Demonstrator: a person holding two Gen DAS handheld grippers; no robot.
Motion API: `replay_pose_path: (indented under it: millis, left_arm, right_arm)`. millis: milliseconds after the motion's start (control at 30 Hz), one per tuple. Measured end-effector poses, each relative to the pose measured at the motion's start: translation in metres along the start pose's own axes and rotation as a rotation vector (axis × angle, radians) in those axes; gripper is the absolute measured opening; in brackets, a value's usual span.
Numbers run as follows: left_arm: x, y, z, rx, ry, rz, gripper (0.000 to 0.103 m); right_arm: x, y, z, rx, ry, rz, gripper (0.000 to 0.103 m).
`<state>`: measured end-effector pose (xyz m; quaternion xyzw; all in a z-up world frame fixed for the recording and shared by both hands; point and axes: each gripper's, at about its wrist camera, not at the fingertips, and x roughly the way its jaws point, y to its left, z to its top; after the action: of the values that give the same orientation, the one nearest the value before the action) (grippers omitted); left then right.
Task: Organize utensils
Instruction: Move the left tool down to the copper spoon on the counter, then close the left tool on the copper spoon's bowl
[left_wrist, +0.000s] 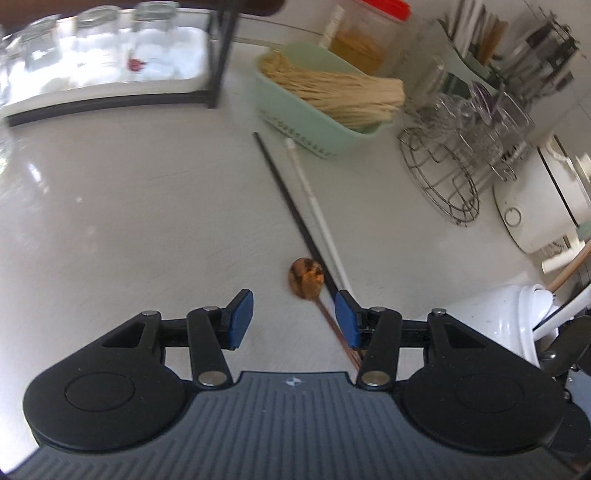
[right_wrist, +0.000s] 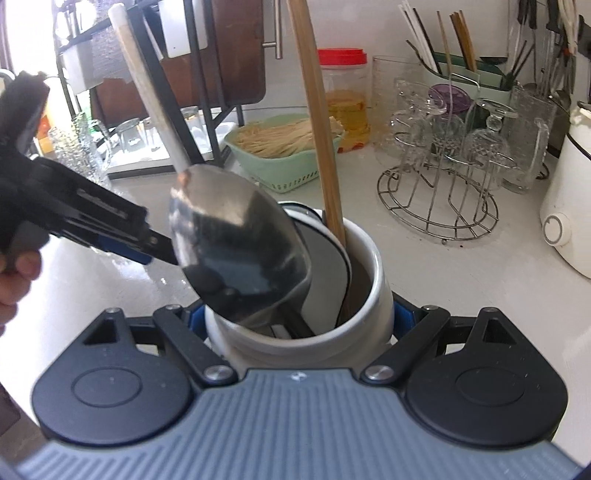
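White round pot (right_wrist: 295, 332) gripped by right tool (right_wrist: 295, 317), kept steady for filling. Left tool (left_wrist: 293, 319) half open, empty, aimed at small copper spoon (left_wrist: 306, 277) lying on pale bench (left_wrist: 129, 206) beside black chopstick (left_wrist: 288, 199).

This is a home kitchen. A pale countertop (right_wrist: 424, 266) carries a wire rack (right_wrist: 439, 206) with glasses hung upside down, a green basket (right_wrist: 280, 166) full of thin dry noodles, and a plastic jar with a red lid (right_wrist: 345, 99). A white ceramic holder (right_wrist: 332, 332) keeps a ladle and wooden chopsticks. A white cooker (right_wrist: 569, 206) stands at the right edge.
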<state>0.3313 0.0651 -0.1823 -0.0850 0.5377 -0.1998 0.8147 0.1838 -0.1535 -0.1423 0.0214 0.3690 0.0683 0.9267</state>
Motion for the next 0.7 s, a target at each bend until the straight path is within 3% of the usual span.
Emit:
replay_pose_path:
  millis: [233, 467, 600, 700]
  left_arm:
    - [0.026, -0.006, 0.008, 0.114, 0.008, -0.021, 0.047]
    - [0.033, 0.000, 0.016, 0.134, 0.015, -0.047, 0.025]
    - [0.035, -0.001, 0.018, 0.155, 0.009, -0.049, 0.006]
    - [0.036, -0.004, 0.015, 0.173, 0.010, -0.052, 0.005]
  right_arm:
    - [-0.001, 0.001, -0.002, 0.017, -0.010, -0.017, 0.092]
    - [-0.002, 0.003, -0.003, 0.027, -0.008, -0.029, 0.092]
    - [-0.002, 0.003, -0.004, 0.027, -0.013, -0.030, 0.092]
    - [-0.002, 0.003, -0.003, 0.025, -0.010, -0.028, 0.092]
